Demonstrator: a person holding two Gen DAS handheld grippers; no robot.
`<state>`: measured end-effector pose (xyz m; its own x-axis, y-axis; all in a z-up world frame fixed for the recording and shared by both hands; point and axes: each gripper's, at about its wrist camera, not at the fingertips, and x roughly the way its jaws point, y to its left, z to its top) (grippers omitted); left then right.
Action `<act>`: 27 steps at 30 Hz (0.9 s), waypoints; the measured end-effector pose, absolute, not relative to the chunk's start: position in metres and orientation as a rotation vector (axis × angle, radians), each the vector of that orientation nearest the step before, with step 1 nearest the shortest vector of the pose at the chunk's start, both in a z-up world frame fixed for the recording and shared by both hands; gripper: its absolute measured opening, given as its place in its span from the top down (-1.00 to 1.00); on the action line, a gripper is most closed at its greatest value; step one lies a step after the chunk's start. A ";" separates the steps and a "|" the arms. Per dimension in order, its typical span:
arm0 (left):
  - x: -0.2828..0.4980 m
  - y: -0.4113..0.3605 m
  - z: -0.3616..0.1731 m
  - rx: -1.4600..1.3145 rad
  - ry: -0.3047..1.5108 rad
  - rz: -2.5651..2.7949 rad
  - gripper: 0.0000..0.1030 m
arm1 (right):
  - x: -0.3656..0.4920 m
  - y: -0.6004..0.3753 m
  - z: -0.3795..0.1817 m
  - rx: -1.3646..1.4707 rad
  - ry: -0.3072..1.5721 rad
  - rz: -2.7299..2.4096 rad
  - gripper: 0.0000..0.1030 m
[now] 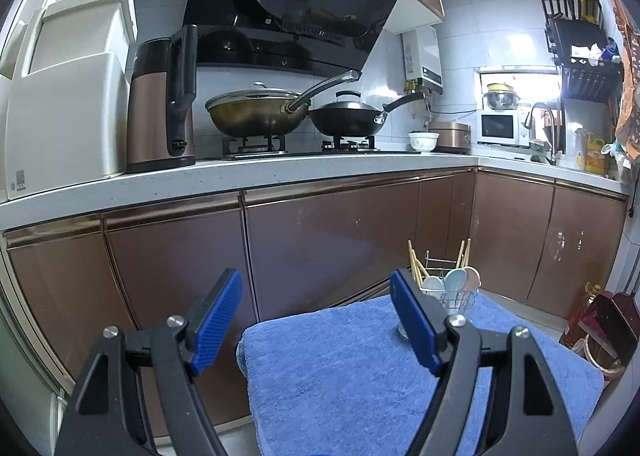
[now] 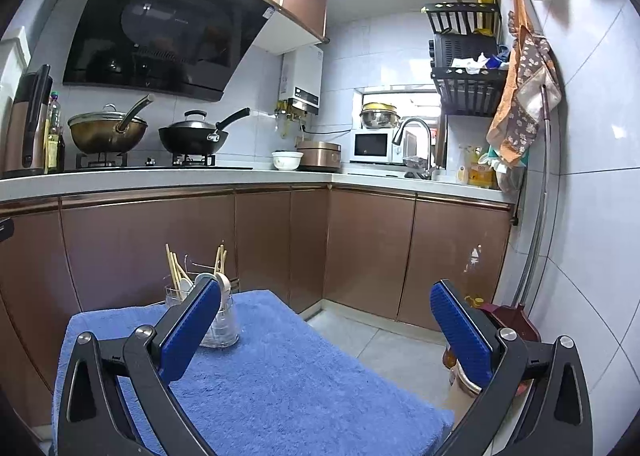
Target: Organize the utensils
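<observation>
We hold the left gripper and right gripper spread wide, ribbed blue pads bare. The clear utensil holder, with wooden chopsticks and pastel spoons, stands on the fluffy blue towel. No writing is legible.

I see the utensil holder, a clear container with a wire frame, standing upright at the far edge of the blue towel, right of centre in the left wrist view and left of centre in the right wrist view. Pale wooden chopsticks lean out of it in two bunches, one toward each side. Between them I make out spoons standing bowl-up, in white, pale blue and pinkish tones. The towel around the holder looks bare.
</observation>
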<state>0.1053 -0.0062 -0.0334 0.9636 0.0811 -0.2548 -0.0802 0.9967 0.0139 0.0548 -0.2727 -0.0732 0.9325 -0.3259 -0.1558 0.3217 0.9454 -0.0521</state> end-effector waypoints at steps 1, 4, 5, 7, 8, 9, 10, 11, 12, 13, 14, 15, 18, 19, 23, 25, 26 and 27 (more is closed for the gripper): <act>0.108 -0.007 -0.034 0.002 0.259 0.082 -0.46 | 0.057 -0.274 -0.073 -0.027 0.163 -0.329 -0.99; 0.116 -0.010 -0.035 -0.002 0.263 0.082 -0.46 | 0.062 -0.276 -0.073 -0.028 0.161 -0.324 -0.99; 0.117 -0.011 -0.036 0.001 0.263 0.083 -0.46 | 0.064 -0.277 -0.074 -0.029 0.161 -0.325 -0.99; 0.123 -0.014 -0.037 0.006 0.263 0.083 -0.46 | 0.068 -0.279 -0.075 -0.029 0.164 -0.324 -0.99; 0.125 -0.015 -0.037 0.005 0.264 0.081 -0.46 | 0.070 -0.280 -0.075 -0.028 0.166 -0.325 -0.99; 0.129 -0.016 -0.038 0.004 0.267 0.079 -0.46 | 0.073 -0.281 -0.076 -0.027 0.167 -0.325 -0.99; 0.131 -0.017 -0.038 0.002 0.268 0.079 -0.46 | 0.075 -0.282 -0.076 -0.027 0.169 -0.324 -0.99; 0.133 -0.018 -0.038 0.001 0.269 0.079 -0.46 | 0.078 -0.283 -0.077 -0.028 0.171 -0.324 -0.99; 0.135 -0.018 -0.039 -0.002 0.268 0.079 -0.46 | 0.081 -0.284 -0.077 -0.030 0.173 -0.325 -0.99; 0.137 -0.018 -0.039 -0.005 0.267 0.078 -0.46 | 0.084 -0.284 -0.078 -0.032 0.174 -0.324 -0.99; 0.139 -0.018 -0.038 -0.008 0.264 0.078 -0.46 | 0.086 -0.284 -0.078 -0.033 0.174 -0.324 -0.99; 0.141 -0.018 -0.038 -0.009 0.261 0.079 -0.46 | 0.087 -0.283 -0.079 -0.034 0.174 -0.324 -0.99; 0.145 -0.019 -0.038 -0.010 0.255 0.076 -0.46 | 0.093 -0.283 -0.079 -0.039 0.178 -0.320 -0.99; 0.146 -0.019 -0.038 -0.011 0.252 0.072 -0.46 | 0.094 -0.283 -0.079 -0.040 0.179 -0.320 -0.99; 0.147 -0.024 -0.036 -0.011 0.243 0.049 -0.46 | 0.098 -0.282 -0.077 -0.041 0.183 -0.323 -0.99; 0.146 -0.026 -0.034 -0.013 0.239 0.031 -0.46 | 0.097 -0.282 -0.076 -0.042 0.185 -0.328 -0.99; 0.146 -0.027 -0.034 -0.015 0.236 0.023 -0.46 | 0.097 -0.282 -0.074 -0.045 0.185 -0.333 -0.99; 0.146 -0.028 -0.033 -0.016 0.235 0.017 -0.46 | 0.096 -0.282 -0.074 -0.048 0.184 -0.336 -0.99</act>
